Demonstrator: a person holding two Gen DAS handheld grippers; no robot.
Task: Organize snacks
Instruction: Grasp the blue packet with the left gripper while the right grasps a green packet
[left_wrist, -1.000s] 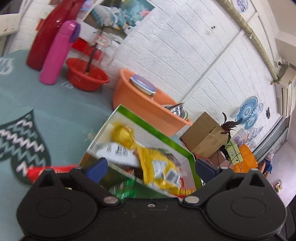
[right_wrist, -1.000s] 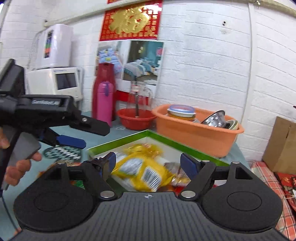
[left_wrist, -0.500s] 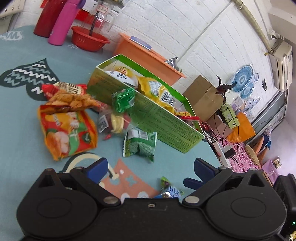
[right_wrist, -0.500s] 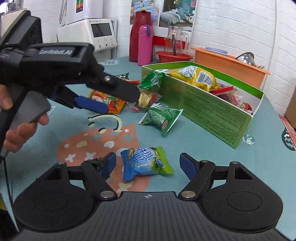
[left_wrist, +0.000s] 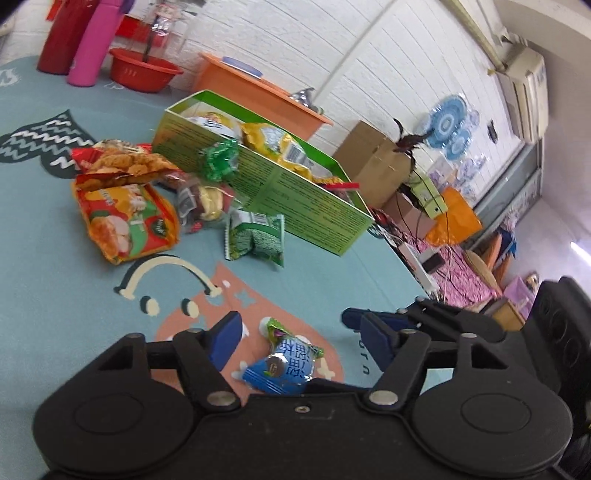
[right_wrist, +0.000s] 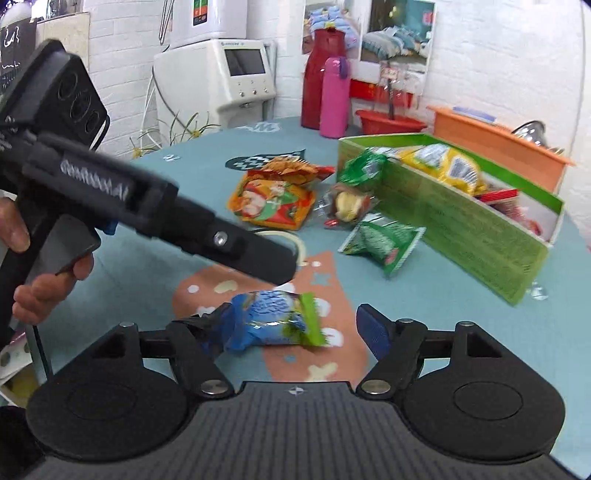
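L gripper (left_wrist: 301, 338) closing w/ blue pack (left_wrist: 282, 367) between jaws, not pinched; R gripper (right_wrist: 295, 330) spread wide around same pack, bottom center

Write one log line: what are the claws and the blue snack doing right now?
left claw: closing around blue snack packet, pads not touching | right claw: open, same packet between | packet: on table | green box: holds snacks

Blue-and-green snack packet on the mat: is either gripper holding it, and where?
Not held. The blue-and-green snack packet lies between the closing left gripper pads, untouched. The right gripper stands open around it.
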